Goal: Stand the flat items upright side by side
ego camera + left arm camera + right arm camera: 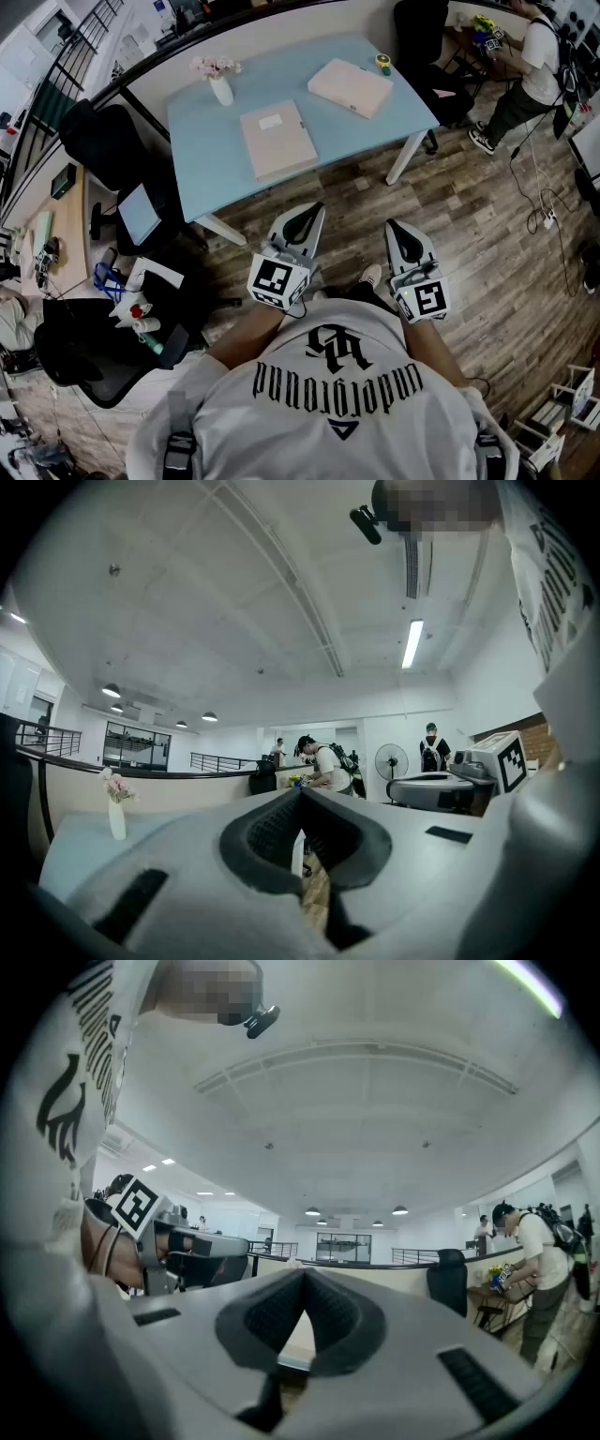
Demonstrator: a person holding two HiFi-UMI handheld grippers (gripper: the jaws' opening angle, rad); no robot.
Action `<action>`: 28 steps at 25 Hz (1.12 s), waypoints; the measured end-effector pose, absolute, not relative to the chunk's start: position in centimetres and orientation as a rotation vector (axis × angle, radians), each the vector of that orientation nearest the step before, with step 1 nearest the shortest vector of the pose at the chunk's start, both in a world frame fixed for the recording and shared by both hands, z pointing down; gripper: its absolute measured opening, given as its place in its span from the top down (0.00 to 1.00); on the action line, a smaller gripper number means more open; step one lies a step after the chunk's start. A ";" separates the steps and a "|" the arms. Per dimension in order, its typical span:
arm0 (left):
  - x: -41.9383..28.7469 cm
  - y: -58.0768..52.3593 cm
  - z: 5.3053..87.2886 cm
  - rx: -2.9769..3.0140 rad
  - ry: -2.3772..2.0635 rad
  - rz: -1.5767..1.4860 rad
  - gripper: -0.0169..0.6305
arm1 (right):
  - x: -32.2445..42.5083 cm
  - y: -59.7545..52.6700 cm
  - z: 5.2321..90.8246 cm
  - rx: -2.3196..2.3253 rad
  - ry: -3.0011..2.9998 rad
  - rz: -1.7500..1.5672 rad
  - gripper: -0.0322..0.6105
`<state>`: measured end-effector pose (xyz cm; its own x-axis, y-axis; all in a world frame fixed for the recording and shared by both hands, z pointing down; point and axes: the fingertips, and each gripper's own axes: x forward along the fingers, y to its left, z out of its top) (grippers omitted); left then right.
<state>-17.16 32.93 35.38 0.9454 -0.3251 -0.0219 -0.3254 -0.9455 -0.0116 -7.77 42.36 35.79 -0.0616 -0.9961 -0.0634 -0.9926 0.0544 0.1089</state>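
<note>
Two flat beige books lie on the light blue table [347, 131]: one [277, 139] near its middle, the other [350, 87] toward the far right corner. My left gripper [309, 210] and right gripper [392, 228] hover over the wooden floor in front of the table, held level and well short of its near edge. Both are shut with nothing between the jaws. In the left gripper view the closed tips [300, 792] point at the table edge; the right gripper's tips [304, 1272] do the same.
A white vase of flowers [219, 84] and a small yellow object [382, 63] stand at the table's back. Black office chairs [103, 136] sit to the left. A person [530, 66] stands at another desk at the far right. Cables [547, 220] lie on the floor.
</note>
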 end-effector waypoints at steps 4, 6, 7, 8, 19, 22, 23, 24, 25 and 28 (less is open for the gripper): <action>-16.8 32.9 35.3 -3.085 0.518 0.025 0.98 | -7.4 42.3 35.6 2.133 -2.263 -0.195 0.94; -16.7 32.9 35.4 -3.088 0.519 0.020 0.98 | -7.3 42.2 35.6 2.133 -2.266 -0.192 0.94; -16.6 32.8 35.5 -3.090 0.520 0.019 0.98 | -7.2 42.1 35.6 2.132 -2.267 -0.190 0.94; -16.6 32.8 35.5 -3.091 0.521 0.017 0.98 | -7.1 42.1 35.6 2.130 -2.268 -0.187 0.94; -14.7 31.3 36.0 -3.097 0.558 0.005 0.97 | -5.2 40.4 36.0 2.114 -2.315 -0.168 0.94; -13.8 30.4 36.4 -3.094 0.596 -0.012 0.97 | -3.9 39.4 36.1 2.128 -2.316 -0.159 0.94; -13.5 30.0 36.5 -3.096 0.609 -0.020 0.89 | -3.5 39.0 36.3 2.125 -2.319 -0.146 0.94; -13.2 29.6 36.7 -3.099 0.622 -0.028 0.85 | -3.1 38.5 36.5 2.118 -2.326 -0.125 0.93; -12.8 29.1 37.0 -3.100 0.636 -0.035 0.83 | -2.7 38.0 36.8 2.109 -2.336 -0.101 0.83; -11.4 27.8 37.6 -3.104 0.682 -0.054 0.70 | -1.2 36.4 37.6 2.079 -2.355 -0.048 0.70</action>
